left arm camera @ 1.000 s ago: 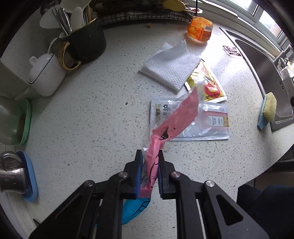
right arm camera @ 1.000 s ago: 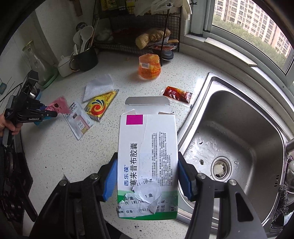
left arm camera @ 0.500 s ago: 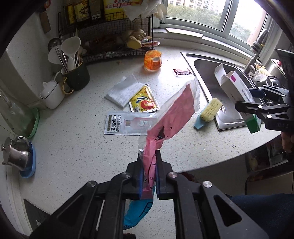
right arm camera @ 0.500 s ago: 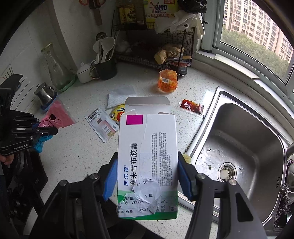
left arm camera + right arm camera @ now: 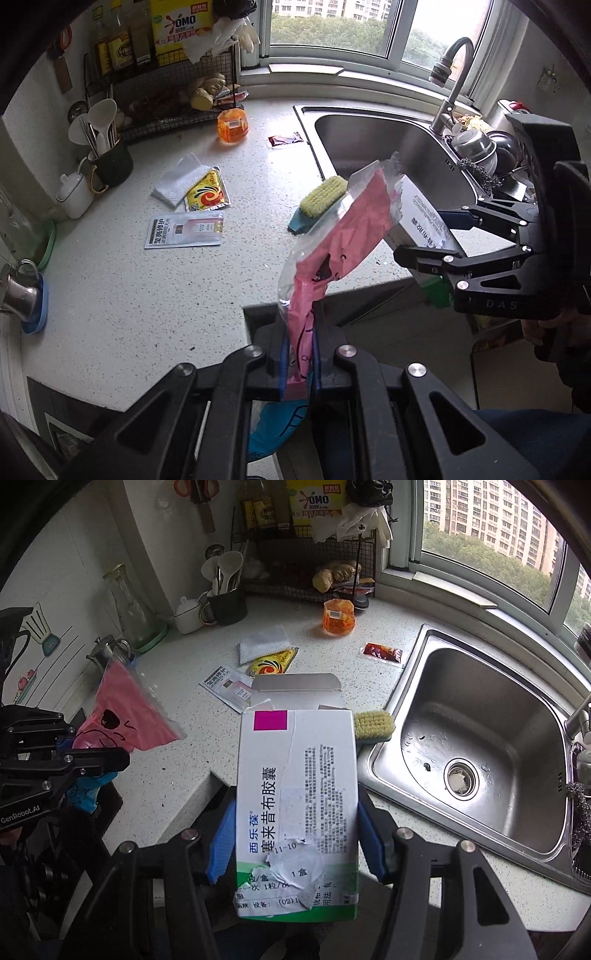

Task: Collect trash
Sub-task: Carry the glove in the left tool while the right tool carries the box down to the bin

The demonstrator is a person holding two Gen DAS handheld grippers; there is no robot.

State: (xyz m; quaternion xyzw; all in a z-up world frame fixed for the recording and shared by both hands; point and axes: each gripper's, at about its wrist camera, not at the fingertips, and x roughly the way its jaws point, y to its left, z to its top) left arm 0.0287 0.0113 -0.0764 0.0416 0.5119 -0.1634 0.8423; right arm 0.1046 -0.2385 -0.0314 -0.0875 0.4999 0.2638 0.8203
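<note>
My left gripper (image 5: pixel 300 334) is shut on a pink plastic wrapper (image 5: pixel 347 236) that stands up from its jaws, off the counter's front edge; the pink wrapper (image 5: pixel 122 716) also shows at the left of the right wrist view. My right gripper (image 5: pixel 293 830) is shut on a white medicine box (image 5: pixel 297 794) with its top flap open; the same box (image 5: pixel 421 218) appears at the right of the left wrist view. On the speckled counter (image 5: pixel 129 295) lie a silver sachet (image 5: pixel 184 230), a yellow sachet (image 5: pixel 207 190), a folded white tissue (image 5: pixel 177 179), a red sauce packet (image 5: pixel 286 139) and an orange packet (image 5: pixel 232 125).
A steel sink (image 5: pixel 480 746) lies at the right, with a yellow scrub brush (image 5: pixel 373 725) at its near corner. A wire rack (image 5: pixel 314 565), a dark utensil cup (image 5: pixel 225 605), a white pot (image 5: pixel 186 616), a glass carafe (image 5: pixel 127 605) and a small metal jug (image 5: pixel 18 291) stand along the back and left.
Both grippers have pulled back and up from the counter with their items still held. The left one swung toward the right gripper, so the sink and the box now show in its view.
</note>
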